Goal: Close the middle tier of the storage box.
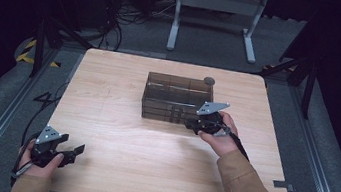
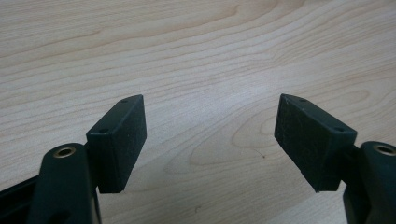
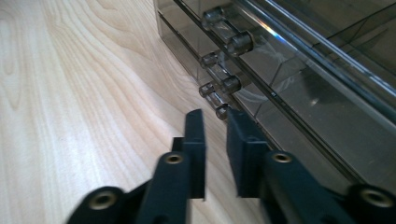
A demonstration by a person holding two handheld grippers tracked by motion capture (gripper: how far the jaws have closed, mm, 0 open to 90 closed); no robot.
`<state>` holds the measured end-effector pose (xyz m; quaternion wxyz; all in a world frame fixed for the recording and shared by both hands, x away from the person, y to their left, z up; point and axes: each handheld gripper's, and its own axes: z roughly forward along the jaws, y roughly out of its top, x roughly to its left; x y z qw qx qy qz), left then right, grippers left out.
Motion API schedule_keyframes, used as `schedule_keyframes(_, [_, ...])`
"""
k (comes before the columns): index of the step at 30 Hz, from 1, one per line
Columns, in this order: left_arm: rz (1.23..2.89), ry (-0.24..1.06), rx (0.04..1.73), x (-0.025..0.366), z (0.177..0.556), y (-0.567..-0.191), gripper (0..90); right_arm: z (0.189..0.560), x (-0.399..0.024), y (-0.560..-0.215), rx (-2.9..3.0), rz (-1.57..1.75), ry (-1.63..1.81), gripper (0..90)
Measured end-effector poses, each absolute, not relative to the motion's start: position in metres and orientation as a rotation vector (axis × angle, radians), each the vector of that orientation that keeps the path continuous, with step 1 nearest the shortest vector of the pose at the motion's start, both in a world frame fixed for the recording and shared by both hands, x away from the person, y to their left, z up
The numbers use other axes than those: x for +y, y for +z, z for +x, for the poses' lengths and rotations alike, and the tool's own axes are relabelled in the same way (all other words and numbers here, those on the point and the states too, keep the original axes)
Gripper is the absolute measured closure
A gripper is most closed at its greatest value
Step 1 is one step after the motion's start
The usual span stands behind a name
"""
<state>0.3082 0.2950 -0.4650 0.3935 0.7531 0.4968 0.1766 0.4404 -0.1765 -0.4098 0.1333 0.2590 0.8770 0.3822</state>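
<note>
A smoky see-through drawer box [image 1: 174,94] stands at the middle of the wooden table [image 1: 117,134], toward its far side. A hand holds my right gripper [image 1: 193,124] against the box's front right. In the right gripper view that gripper [image 3: 215,116] has its jaws a narrow gap apart with nothing between them. Their tips sit just short of the lowest clear drawer handle [image 3: 215,100], with two more handles [image 3: 227,35] above it on the box front [image 3: 303,93]. My left gripper [image 1: 77,154] rests at the near left corner, and its jaws [image 2: 210,112] stand wide open over bare wood.
A small dark round thing [image 1: 209,80] sits at the box's far right corner. Bare tabletop lies between the two grippers. Beyond the table stand a white desk frame [image 1: 217,1] and floor cables [image 1: 119,18]. A cable trails off the table's left edge.
</note>
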Motion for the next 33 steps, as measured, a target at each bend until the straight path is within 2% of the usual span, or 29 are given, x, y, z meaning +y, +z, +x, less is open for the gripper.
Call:
schedule_keyframes(4, [1.915,0.445,1.256,0.294,0.31,-0.464,26.1,0.43,-0.183,-0.403,2.513,0.733,1.129,60.3])
schedule_keyframes(8, [1.919,0.441,1.25,0.292,0.311,-0.465,26.2,0.419,-0.194,-0.397,2.487,0.735,1.155,53.8])
schedule_keyframes(16, [1.92,0.435,1.24,0.288,0.316,-0.464,26.1,0.403,-0.219,-0.391,2.464,0.78,1.157,46.3])
schedule_keyframes(33, [1.92,0.44,1.242,0.287,0.319,-0.464,25.9,0.38,-0.286,-0.403,2.368,0.917,1.13,42.0])
